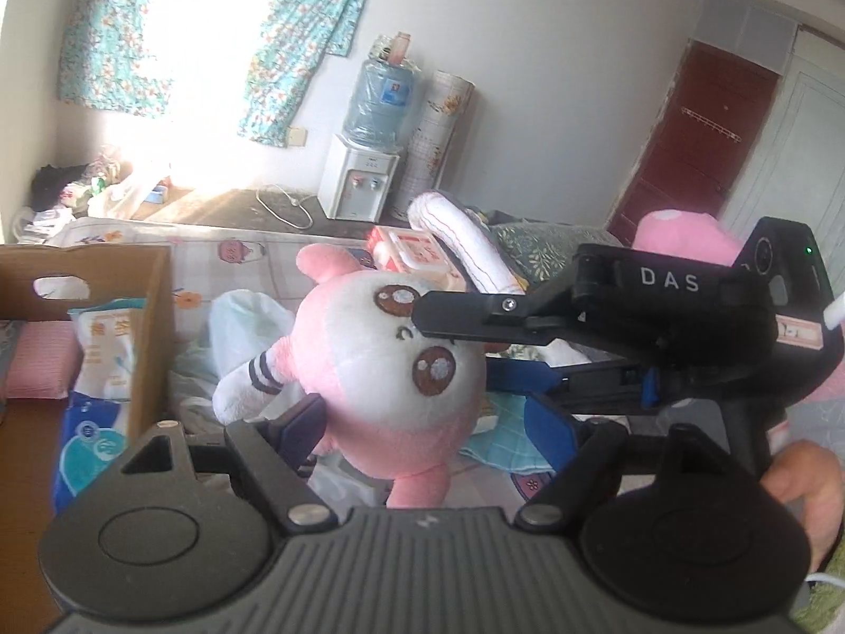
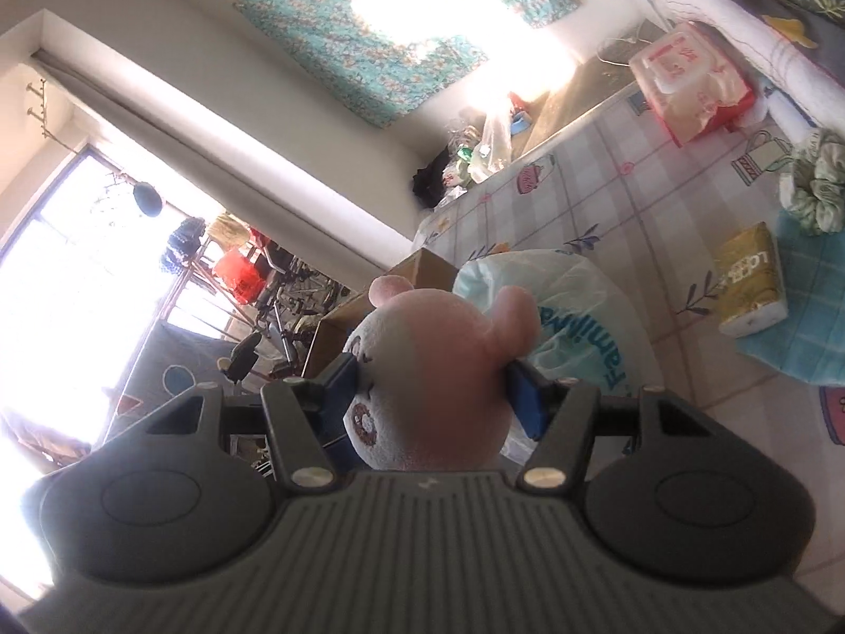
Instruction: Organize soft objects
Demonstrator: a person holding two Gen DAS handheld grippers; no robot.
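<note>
above the patterned bed sheet (image 2: 607, 169), the right tongs (image 2: 433, 391) pinch the pink-and-white plush bunny's (image 1: 391, 364) head; left tongs (image 1: 422, 422) spread around its body. next: carry into the brown cardboard box (image 1: 150, 317).

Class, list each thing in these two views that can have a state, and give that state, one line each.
Pink and white plush toy: lifted, gripped on its head.
Right gripper: shut on the toy's head.
Left gripper: open around the toy's body.
Brown cardboard box: open, packs inside.
</note>
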